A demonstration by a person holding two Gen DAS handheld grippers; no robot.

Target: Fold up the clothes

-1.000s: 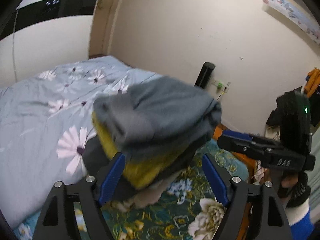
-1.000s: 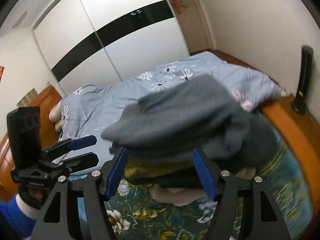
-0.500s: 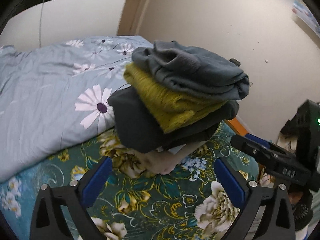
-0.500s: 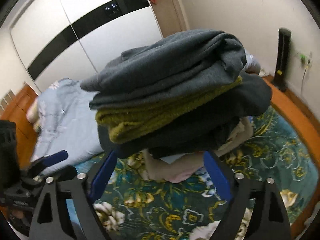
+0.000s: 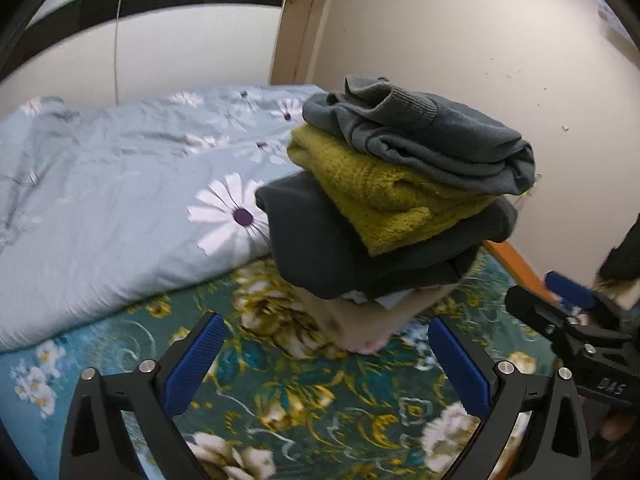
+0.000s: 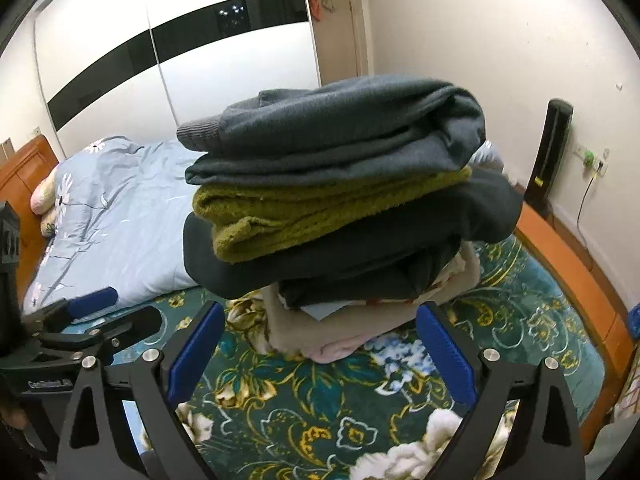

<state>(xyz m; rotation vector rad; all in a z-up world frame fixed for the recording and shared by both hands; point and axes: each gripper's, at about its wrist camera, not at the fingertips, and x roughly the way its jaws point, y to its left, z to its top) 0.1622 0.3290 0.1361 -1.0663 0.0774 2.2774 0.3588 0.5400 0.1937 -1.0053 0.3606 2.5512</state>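
Nearest us, our left gripper point(image 5: 326, 354) and right gripper point(image 6: 318, 346) now hang with jaws apart and empty, having let go and backed off. Just beyond, the grey sweater point(image 6: 340, 132) has settled atop the stack of folded clothes point(image 5: 384, 216) on the floral bedspread point(image 6: 320, 392); this garment looks done.

Folded clothes stack point(image 6: 344, 208) on floral bedspread point(image 6: 320, 408)

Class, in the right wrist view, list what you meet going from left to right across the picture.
Wooden headboard → blue floral duvet → stack of folded clothes → black tower device → green wall plug.
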